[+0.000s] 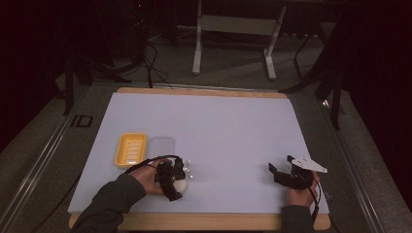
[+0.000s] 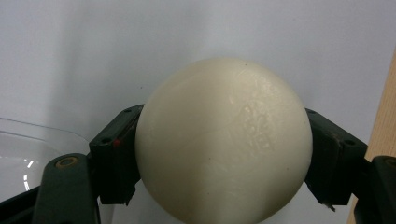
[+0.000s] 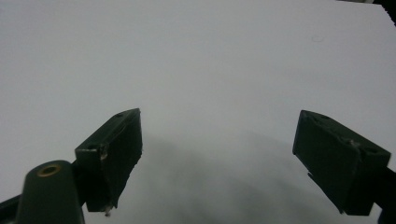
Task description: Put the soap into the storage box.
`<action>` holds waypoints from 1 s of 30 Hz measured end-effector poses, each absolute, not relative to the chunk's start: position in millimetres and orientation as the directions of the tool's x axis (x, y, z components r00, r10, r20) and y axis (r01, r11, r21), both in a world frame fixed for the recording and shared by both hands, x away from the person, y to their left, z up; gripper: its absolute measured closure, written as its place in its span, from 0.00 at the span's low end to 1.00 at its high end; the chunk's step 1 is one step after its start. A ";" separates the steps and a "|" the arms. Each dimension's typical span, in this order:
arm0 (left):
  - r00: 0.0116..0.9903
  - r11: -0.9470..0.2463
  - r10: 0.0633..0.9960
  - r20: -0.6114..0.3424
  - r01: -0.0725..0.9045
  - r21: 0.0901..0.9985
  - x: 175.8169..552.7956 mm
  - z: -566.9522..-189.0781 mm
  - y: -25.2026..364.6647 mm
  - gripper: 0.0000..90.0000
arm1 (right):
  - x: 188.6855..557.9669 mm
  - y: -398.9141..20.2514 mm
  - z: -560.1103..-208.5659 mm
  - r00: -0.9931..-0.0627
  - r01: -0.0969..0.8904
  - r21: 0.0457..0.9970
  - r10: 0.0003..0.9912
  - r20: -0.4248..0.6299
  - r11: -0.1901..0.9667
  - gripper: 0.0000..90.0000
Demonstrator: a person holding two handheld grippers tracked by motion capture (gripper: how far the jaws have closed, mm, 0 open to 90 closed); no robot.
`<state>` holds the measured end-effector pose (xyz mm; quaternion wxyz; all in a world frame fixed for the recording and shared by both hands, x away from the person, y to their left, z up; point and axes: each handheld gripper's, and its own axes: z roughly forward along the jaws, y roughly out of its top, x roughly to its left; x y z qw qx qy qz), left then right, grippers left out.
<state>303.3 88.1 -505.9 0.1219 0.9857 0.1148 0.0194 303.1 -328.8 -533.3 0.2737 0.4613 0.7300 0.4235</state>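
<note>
cream ball (image 2: pixel 223 140), yellow tray (image 1: pixel 130 149), black tools

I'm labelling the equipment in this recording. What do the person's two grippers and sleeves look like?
Both grippers are black, each with two blocky jaws and a brass-coloured bushing near the base. The left gripper trails a black looping cable. The right gripper carries a pale grey three-cornered plate on top and a thin dark cable. The sleeves are dark grey-green.

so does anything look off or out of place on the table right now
Nothing stands out. The yellow soap dish and its clear lid sit side by side, flat on the white table. The left gripper holds the cream soap squarely between its jaws; the right gripper is open.
</note>
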 end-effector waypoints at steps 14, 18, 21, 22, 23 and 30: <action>0.971 -0.940 0.238 0.004 0.229 0.252 305.4 -501.7 89.3 0.27 | 302.6 -329.0 -533.2 -0.422 0.440 0.872 0.907 -0.007 0.212 0.17; 0.970 -0.936 0.244 0.002 0.235 0.263 307.2 -498.3 90.6 0.27 | 302.6 -329.2 -533.2 -0.422 0.438 0.874 0.907 -0.008 0.212 0.17; 0.968 -0.933 0.251 0.005 0.240 0.269 308.3 -495.5 91.5 0.27 | 302.5 -329.3 -533.2 -0.422 0.437 0.874 0.906 -0.007 0.210 0.16; 0.968 -0.932 0.252 0.008 0.241 0.272 308.8 -494.0 91.8 0.27 | 302.5 -329.4 -533.2 -0.423 0.437 0.875 0.906 -0.007 0.210 0.16; 0.967 -0.931 0.253 0.011 0.240 0.274 309.2 -492.7 92.0 0.27 | 302.4 -329.4 -533.2 -0.422 0.436 0.875 0.906 -0.008 0.211 0.16; 0.968 -0.931 0.251 0.025 0.235 0.278 312.6 -484.7 92.2 0.27 | 302.3 -329.5 -533.2 -0.422 0.436 0.875 0.907 -0.007 0.210 0.16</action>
